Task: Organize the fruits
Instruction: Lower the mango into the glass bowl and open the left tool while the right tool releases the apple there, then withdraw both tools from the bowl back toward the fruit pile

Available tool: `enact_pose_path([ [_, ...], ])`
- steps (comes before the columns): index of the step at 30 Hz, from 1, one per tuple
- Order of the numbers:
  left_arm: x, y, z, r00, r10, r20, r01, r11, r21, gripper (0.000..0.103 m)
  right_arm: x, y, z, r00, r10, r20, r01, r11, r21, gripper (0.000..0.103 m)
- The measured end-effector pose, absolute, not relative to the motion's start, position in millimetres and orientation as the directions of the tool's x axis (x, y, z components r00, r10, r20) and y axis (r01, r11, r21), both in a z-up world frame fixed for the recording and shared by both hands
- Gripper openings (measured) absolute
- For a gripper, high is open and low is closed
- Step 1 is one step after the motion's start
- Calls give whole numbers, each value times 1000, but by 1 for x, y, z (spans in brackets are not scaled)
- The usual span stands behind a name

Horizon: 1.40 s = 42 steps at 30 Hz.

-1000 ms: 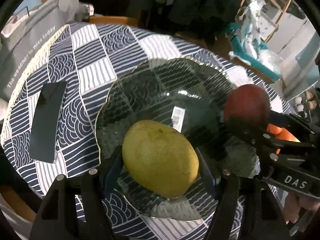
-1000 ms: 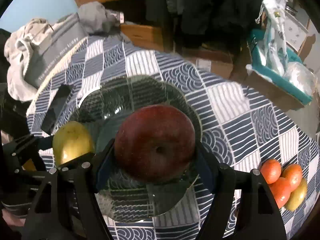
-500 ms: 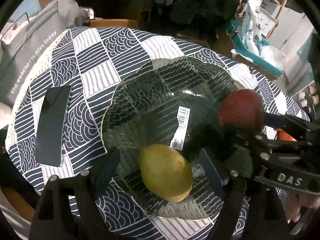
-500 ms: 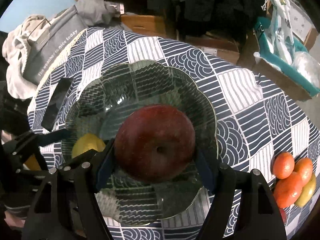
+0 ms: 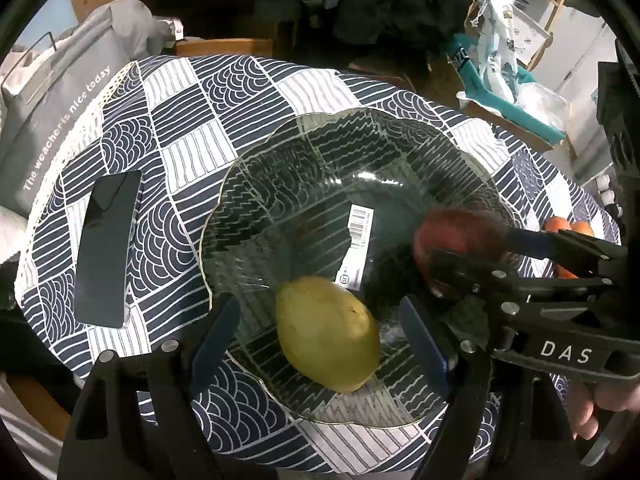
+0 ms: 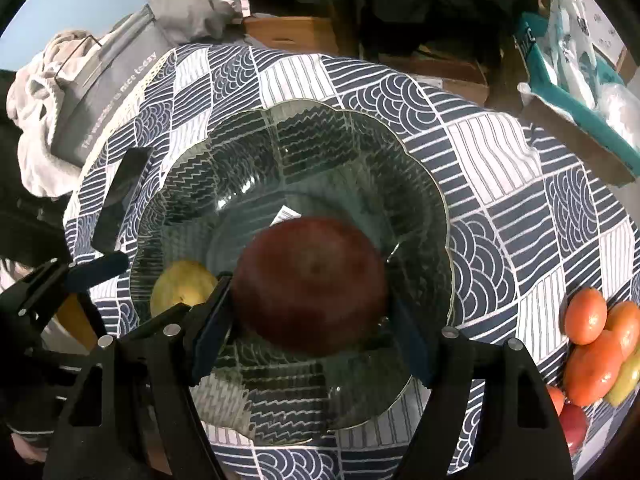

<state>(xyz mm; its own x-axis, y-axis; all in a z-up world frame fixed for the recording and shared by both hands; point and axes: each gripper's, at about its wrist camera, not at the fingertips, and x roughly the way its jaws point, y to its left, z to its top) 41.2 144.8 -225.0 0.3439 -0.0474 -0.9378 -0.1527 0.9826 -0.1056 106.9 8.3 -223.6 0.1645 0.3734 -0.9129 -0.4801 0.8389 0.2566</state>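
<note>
I see one yellow mango (image 5: 328, 334) lying in the glass bowl (image 5: 248, 184) between my left gripper's (image 5: 316, 340) spread fingers, while my right gripper (image 6: 308, 320) squeezes one red apple (image 6: 310, 284).

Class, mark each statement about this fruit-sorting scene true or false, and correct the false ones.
1. The right gripper grips a red apple above the glass bowl. True.
2. The left gripper is clamped on the yellow-green mango. False: its fingers stand apart from the mango, which lies in the bowl.
3. A dark phone lies on the patterned tablecloth, beside the bowl. True.
4. The oranges are inside the bowl. False: they sit on the cloth outside it.
</note>
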Motion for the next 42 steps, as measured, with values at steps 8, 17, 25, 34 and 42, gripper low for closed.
enact_pose_path([
  [8, 40, 137, -217, 359, -53, -932, -139, 984, -109, 83, 105, -1, -186, 240, 444, -863, -471, 831, 296, 75],
  [17, 37, 115, -192, 400, -85, -912, -97, 986, -135, 83, 92, -28, -144, 359, 394, -846, -435, 873, 222, 75],
  [25, 34, 89, -166, 439, -120, -891, -39, 988, -152, 83, 77, -68, -124, 455, 306, -836, -397, 910, 117, 75],
  [34, 30, 56, -149, 457, -150, -877, 32, 988, -152, 83, 61, -118, -110, 501, 260, -826, -336, 937, 91, 75],
  [42, 27, 24, -144, 453, -170, -875, 96, 985, -142, 83, 46, -155, -103, 536, 225, -814, -290, 954, 73, 75],
])
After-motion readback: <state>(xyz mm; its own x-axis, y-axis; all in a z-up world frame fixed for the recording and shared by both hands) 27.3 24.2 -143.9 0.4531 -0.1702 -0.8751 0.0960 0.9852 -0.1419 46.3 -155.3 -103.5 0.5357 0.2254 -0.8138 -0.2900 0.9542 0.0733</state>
